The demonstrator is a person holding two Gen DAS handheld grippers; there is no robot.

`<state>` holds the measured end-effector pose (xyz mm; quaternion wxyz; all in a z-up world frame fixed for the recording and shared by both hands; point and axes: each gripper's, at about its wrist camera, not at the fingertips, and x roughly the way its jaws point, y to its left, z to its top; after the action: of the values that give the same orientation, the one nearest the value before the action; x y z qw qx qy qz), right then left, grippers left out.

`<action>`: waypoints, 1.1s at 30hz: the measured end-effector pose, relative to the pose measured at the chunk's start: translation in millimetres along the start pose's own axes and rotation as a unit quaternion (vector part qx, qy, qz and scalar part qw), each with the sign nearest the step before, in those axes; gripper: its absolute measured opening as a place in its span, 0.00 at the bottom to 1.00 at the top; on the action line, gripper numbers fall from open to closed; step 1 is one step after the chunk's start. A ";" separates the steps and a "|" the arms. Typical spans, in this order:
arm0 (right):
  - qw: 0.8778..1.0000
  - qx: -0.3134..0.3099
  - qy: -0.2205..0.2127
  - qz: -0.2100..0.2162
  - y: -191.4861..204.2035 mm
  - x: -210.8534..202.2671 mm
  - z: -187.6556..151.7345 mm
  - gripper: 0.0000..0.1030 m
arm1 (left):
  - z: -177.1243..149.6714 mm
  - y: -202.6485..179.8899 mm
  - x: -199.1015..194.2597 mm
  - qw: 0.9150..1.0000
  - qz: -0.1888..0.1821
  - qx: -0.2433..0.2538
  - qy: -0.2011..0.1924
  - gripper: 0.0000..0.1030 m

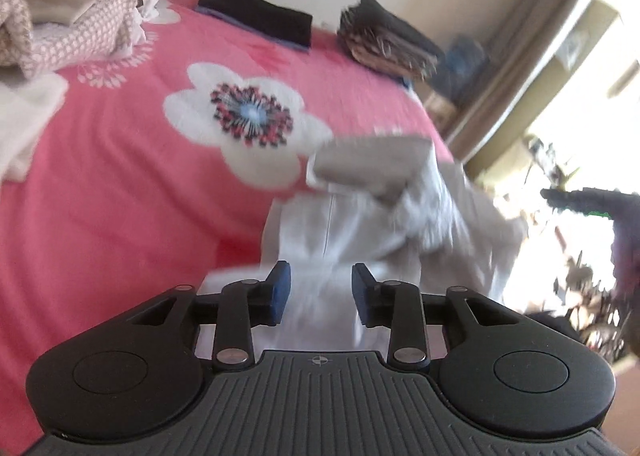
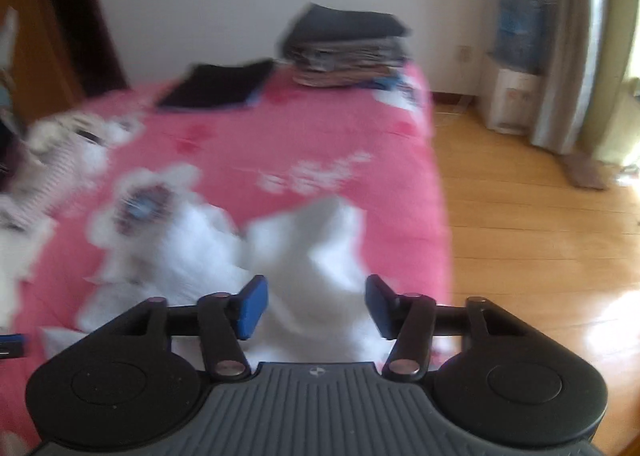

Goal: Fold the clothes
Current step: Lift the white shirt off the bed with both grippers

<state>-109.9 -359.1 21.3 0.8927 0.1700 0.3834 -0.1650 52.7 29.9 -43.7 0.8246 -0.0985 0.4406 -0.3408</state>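
Both grippers stand with their blue pads apart and nothing pinched between them. On the left gripper [image 1: 320,294] the gap is moderate, and the white garment [image 1: 360,232] lies below and beyond the pads; whether cloth brushes a pad cannot be told through the blur. On the right gripper [image 2: 316,306] the pads are set wider, with the same white garment [image 2: 304,248] bunched on the bed past them, free of both pads.

Only the left wrist view shows the garment's grey-beige folded-over part [image 1: 368,168], a seam running down the white cloth, and a heap of unfolded pale and patterned clothes [image 1: 68,16] at the far left of the pink flowered bedspread [image 1: 120,176]. Only the right wrist view shows the wooden floor [image 2: 540,236], a water dispenser [image 2: 516,60] against the wall and the curtain [image 2: 572,56].

Both views show a flat black folded piece [image 1: 260,16] and a taller stack of folded clothes [image 1: 388,40] near the bed's far edge.

The white garment is crumpled, lying near the bed's near right edge.
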 end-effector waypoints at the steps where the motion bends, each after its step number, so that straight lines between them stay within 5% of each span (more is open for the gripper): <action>1: 1.000 0.004 0.004 0.019 7.4 5.9 1.7 0.63 | 5.8 1.6 10.9 1.000 -0.003 -0.016 -0.003 0.40; 7: 0.994 0.055 0.050 0.076 58.8 71.1 12.4 0.67 | 33.6 16.6 80.6 0.990 -0.035 -0.133 0.028 0.44; 12: 0.989 0.107 0.075 0.072 76.0 103.7 10.0 0.68 | 47.2 24.1 110.4 0.985 -0.029 -0.170 0.018 0.45; 17: 0.987 0.130 0.083 0.042 87.3 121.0 0.9 0.72 | 55.2 27.1 138.2 0.985 -0.025 -0.165 0.041 0.44; 20: 0.986 0.138 0.087 0.025 94.0 129.9 -1.3 0.72 | 60.3 24.6 148.7 0.987 -0.022 -0.153 0.036 0.31; 24: 0.985 0.154 0.081 0.007 98.5 138.1 -2.3 0.72 | 65.6 15.8 150.9 0.992 -0.020 -0.121 0.009 0.01; 28: 0.985 0.159 0.071 -0.012 99.5 138.9 -3.4 0.72 | 70.6 3.6 126.3 0.993 -0.053 -0.091 -0.047 0.00; 33: 0.989 0.135 0.049 -0.028 100.1 131.5 -7.0 0.72 | 77.4 -10.9 74.4 0.983 -0.117 -0.075 -0.118 0.00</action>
<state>13.9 -288.9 -62.9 0.8366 0.2863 0.4056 -0.2317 137.2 -37.2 -41.9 0.8158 -0.2508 0.3498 -0.3863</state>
